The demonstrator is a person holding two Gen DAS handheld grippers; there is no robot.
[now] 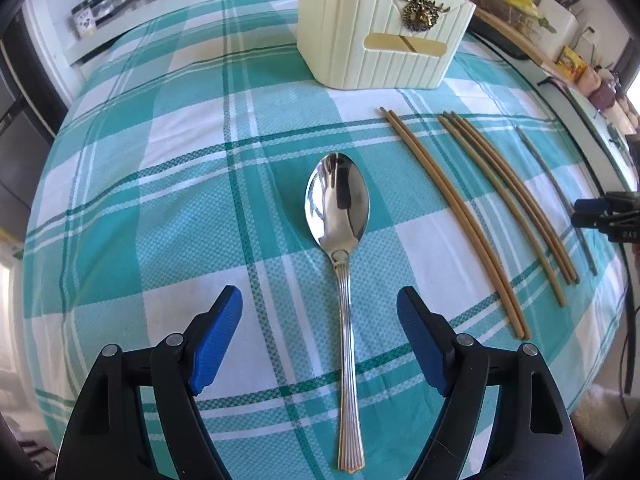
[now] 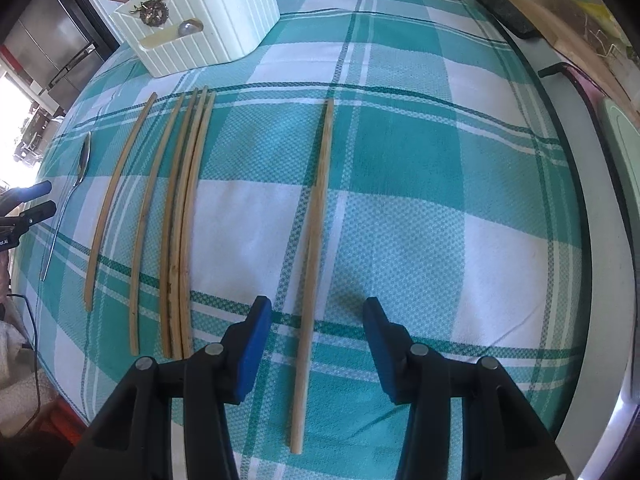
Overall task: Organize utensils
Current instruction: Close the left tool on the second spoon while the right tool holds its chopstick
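Both claws point steeply down at the table (image 2: 460, 208). The left claw (image 1: 320, 340) is released, its pads straddling the spoon (image 1: 344, 264) handle without touching. The right claw (image 2: 318, 350) is released too — a lone chopstick (image 2: 316, 248) lies between its pads. The holder (image 1: 380, 28) stands near the far edge; bare cloth stretches toward the right edge.

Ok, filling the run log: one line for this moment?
left gripper open over spoon | right gripper open over single chopstick | holder behind
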